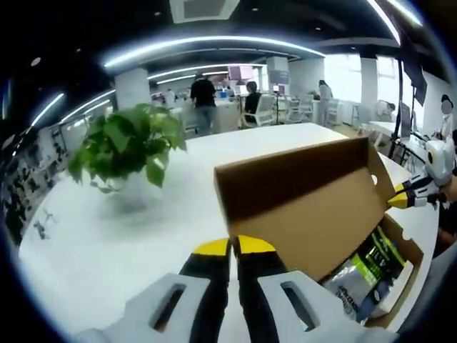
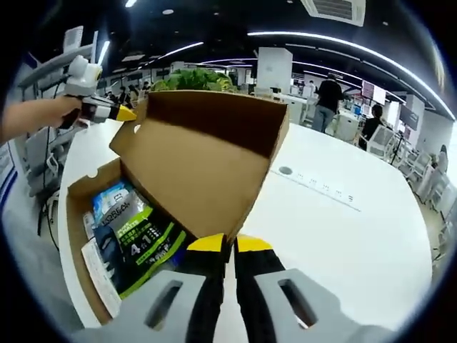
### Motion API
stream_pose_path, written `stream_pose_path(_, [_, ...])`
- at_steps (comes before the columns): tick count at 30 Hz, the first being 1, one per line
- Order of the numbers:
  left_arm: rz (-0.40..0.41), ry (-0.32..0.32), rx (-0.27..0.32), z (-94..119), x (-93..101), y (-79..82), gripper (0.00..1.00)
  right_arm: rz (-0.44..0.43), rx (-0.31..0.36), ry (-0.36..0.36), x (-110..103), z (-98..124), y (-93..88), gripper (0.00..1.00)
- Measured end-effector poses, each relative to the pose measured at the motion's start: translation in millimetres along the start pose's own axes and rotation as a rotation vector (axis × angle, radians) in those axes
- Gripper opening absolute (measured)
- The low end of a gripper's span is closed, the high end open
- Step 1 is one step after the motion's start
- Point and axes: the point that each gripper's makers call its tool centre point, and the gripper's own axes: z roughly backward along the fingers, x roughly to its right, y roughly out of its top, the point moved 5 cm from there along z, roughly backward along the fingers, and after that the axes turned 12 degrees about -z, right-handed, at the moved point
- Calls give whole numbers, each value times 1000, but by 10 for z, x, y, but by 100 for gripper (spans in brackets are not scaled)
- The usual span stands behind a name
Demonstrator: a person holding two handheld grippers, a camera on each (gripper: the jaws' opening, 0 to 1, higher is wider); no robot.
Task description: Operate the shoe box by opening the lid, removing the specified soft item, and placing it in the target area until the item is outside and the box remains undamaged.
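Shoe box (image 2: 200,164) lid raised, hiding part of packets (image 2: 136,239); both tongs (image 1: 234,246) (image 2: 230,244) closed, empty.

Open-plan office. Long curved ceiling light strips (image 1: 214,44), ceiling AC vent (image 2: 335,8), white columns (image 1: 132,87), rows of desks with office chairs (image 1: 263,111), people (image 1: 203,96) standing at workstations. Big white table (image 2: 343,229) with a potted plant (image 1: 125,146) on it.

Left claw (image 1: 233,246) jaws pressed together, yellow tips touching; right claw (image 2: 231,244) likewise closed.
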Motion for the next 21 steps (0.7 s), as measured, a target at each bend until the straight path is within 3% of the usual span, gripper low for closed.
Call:
stream_pose_path(10, [35, 6, 2, -85, 1, -68, 1, 39, 0, 4, 7, -27, 8, 2])
stream_pose_path(21, [84, 1, -56, 17, 149, -362, 4, 55, -6, 0, 15, -44, 7, 1])
